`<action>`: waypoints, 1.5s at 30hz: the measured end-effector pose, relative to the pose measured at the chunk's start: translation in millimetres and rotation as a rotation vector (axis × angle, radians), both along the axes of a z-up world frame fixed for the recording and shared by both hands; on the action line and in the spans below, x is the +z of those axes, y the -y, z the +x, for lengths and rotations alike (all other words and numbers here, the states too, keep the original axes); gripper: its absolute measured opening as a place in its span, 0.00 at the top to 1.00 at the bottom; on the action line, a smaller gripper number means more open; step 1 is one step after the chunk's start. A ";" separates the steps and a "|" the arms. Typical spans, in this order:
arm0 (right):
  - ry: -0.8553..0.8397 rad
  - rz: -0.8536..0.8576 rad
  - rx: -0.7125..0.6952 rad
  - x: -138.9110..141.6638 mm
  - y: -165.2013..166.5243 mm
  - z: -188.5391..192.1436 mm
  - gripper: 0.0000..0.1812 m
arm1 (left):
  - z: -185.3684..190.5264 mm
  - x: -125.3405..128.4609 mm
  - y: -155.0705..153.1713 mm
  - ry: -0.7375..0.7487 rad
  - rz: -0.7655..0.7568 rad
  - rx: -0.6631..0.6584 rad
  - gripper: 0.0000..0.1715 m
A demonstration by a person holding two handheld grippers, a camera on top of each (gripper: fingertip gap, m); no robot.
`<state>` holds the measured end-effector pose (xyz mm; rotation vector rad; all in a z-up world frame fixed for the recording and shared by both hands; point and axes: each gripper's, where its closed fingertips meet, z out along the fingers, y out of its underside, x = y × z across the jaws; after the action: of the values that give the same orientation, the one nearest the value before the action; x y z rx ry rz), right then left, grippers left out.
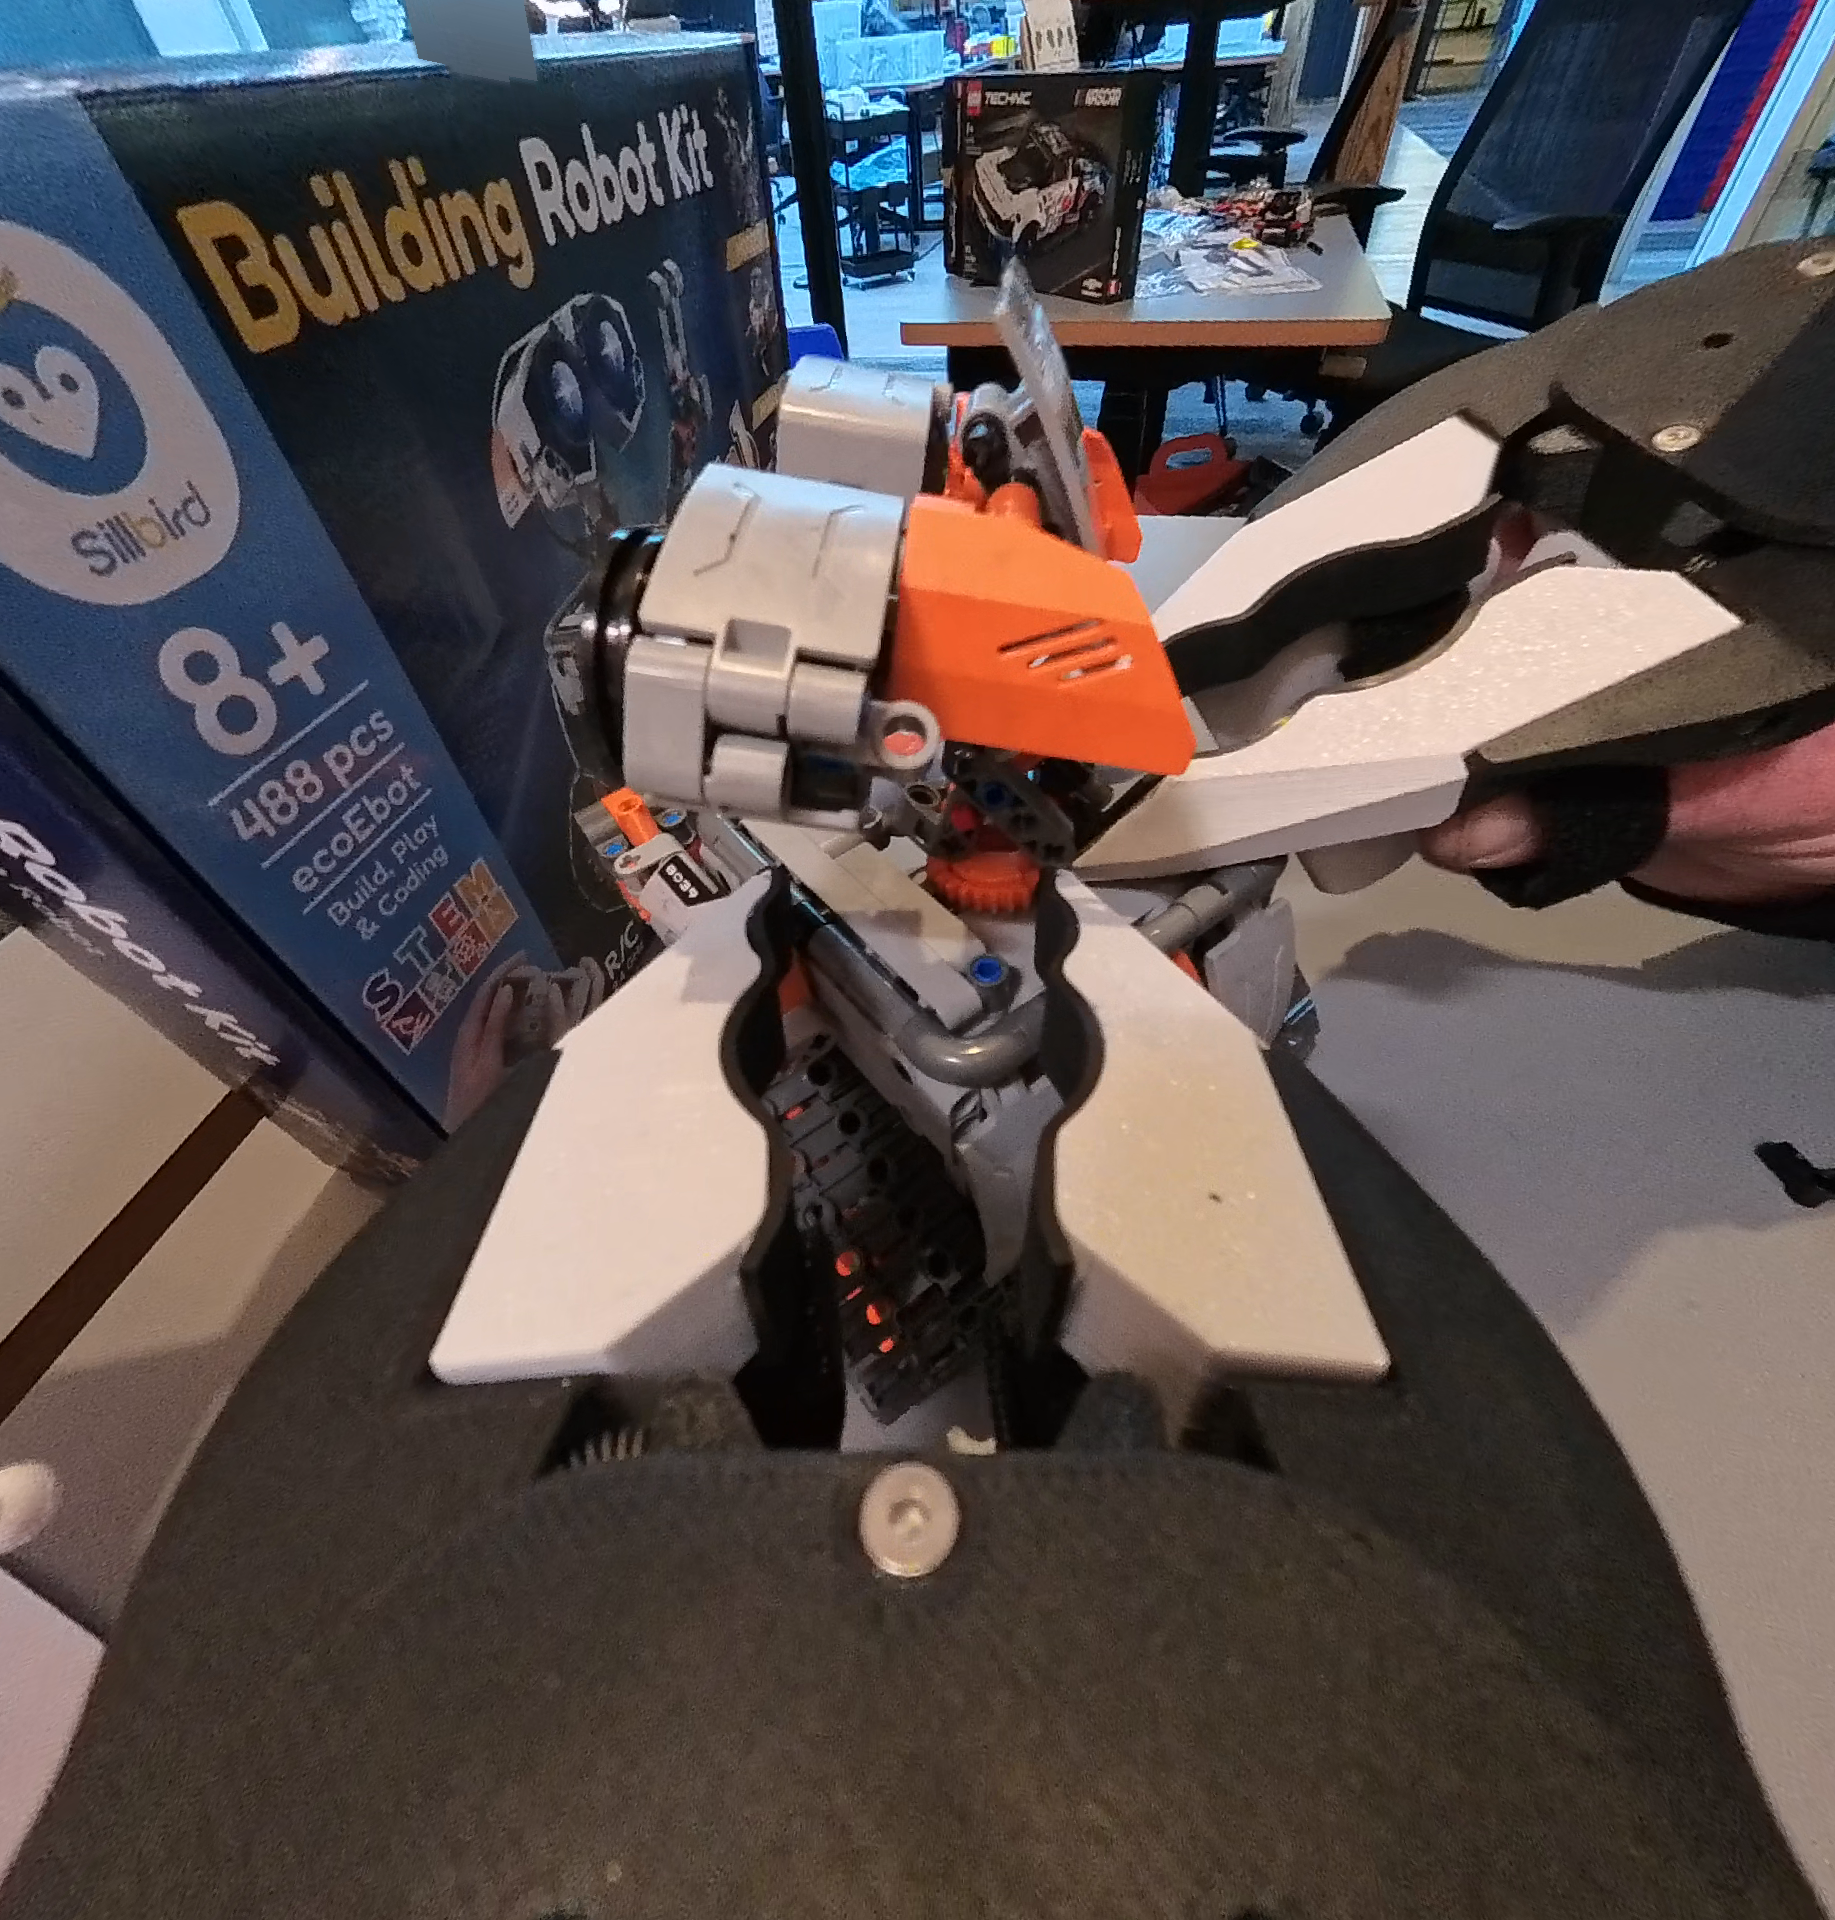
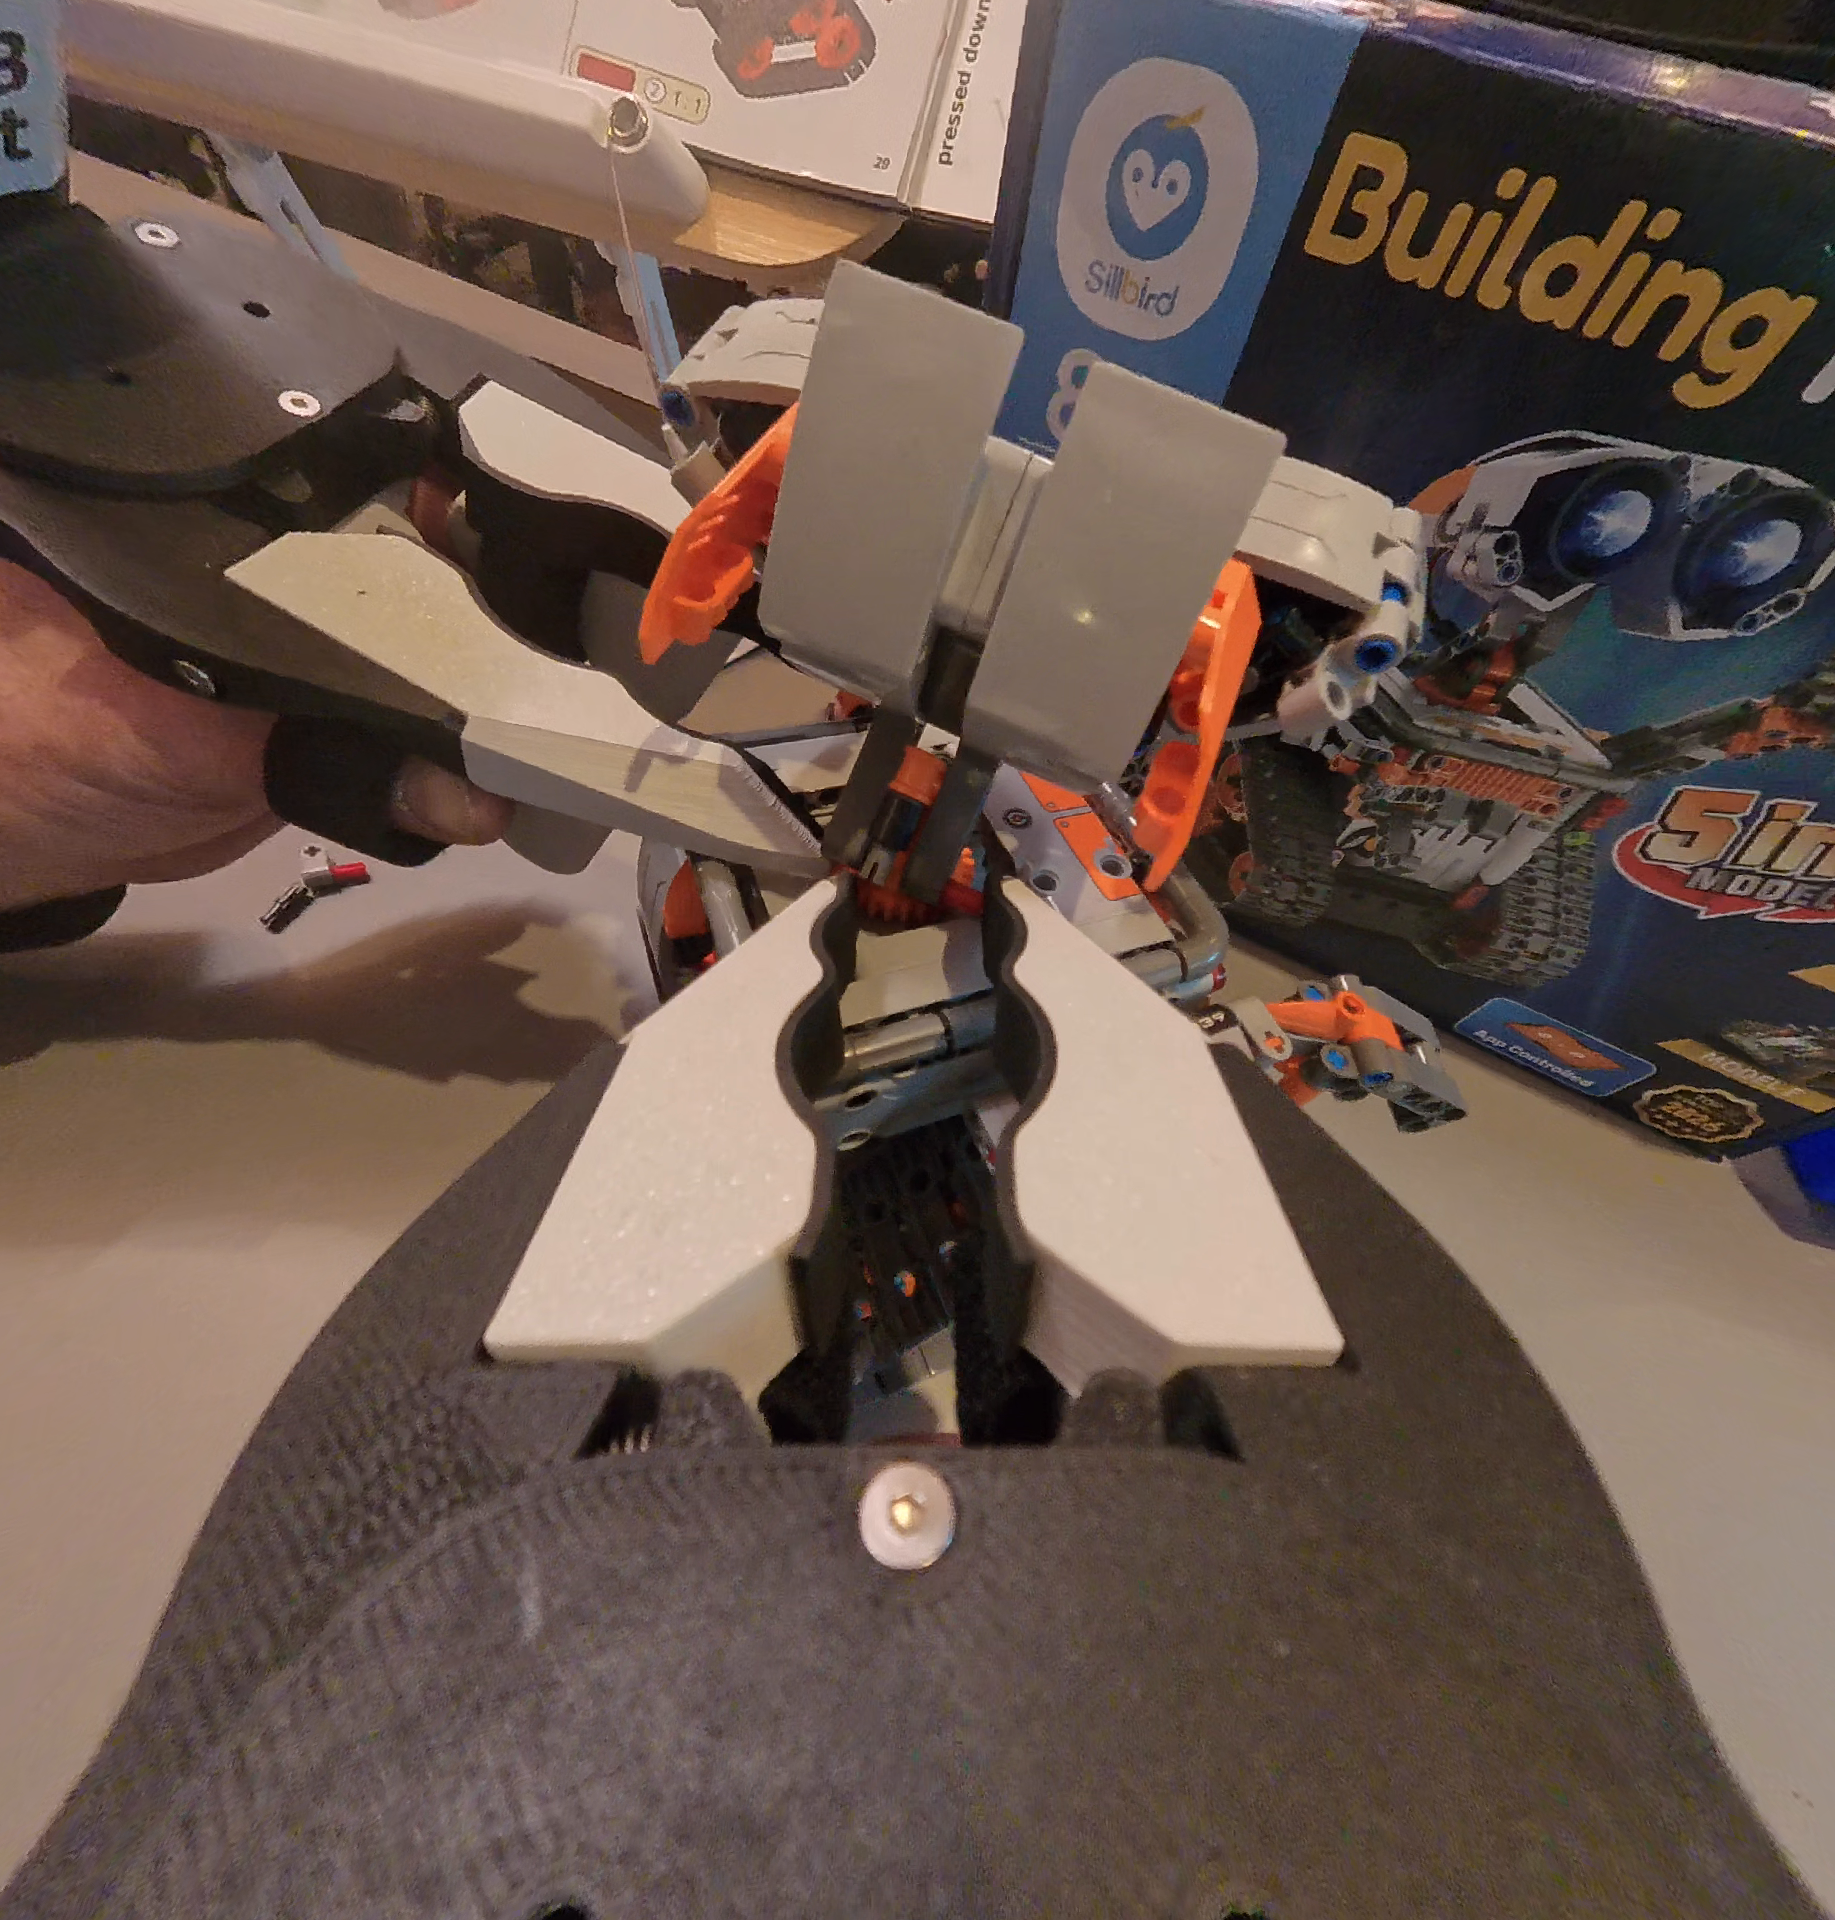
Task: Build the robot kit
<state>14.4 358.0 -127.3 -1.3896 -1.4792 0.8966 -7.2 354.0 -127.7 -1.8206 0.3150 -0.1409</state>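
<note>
A grey and orange brick-built robot model stands on the pale table, head tilted toward the left in the left wrist view. My left gripper is shut on its grey and black tracked body. My right gripper reaches in from the right, under the orange head panel, held by a hand. In the right wrist view the model's grey head plates face me. My right gripper is shut on grey parts at the base of its neck. The left gripper comes in from the left.
A large dark-blue kit box stands close behind the model and also shows in the right wrist view. A small orange and grey sub-assembly lies by the box. Loose pins and a black piece lie on the table. An open booklet is behind.
</note>
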 end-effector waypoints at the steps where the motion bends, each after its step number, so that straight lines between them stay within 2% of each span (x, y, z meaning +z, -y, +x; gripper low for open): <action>1: 0.003 -0.007 -0.003 0.1 0.0 -0.4 0.87 | -0.2 0.1 0.0 0.003 -0.003 -0.002 0.73; 26: 0.013 -0.030 0.016 0.2 2.5 4.9 0.86 | 5.4 0.9 0.9 0.036 0.001 -0.029 0.75; 33: 0.019 -0.007 0.006 0.7 2.0 7.1 0.88 | 3.4 1.9 0.8 0.067 0.004 -0.024 0.77; 39: 0.023 0.020 0.011 0.2 3.6 6.0 0.94 | 6.5 2.1 3.6 0.040 -0.009 -0.047 0.74; 42: 0.019 0.030 0.017 3.0 2.4 8.1 0.95 | 4.2 5.0 7.5 0.052 -0.003 -0.064 0.71; 45: -0.032 0.013 0.034 17.3 -3.4 13.7 0.92 | 2.6 12.8 11.9 0.086 0.022 -0.077 0.72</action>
<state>28.1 361.4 -109.9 -1.3380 -1.4858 0.9248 -4.5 342.1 -114.9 -1.7759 0.3252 -0.2680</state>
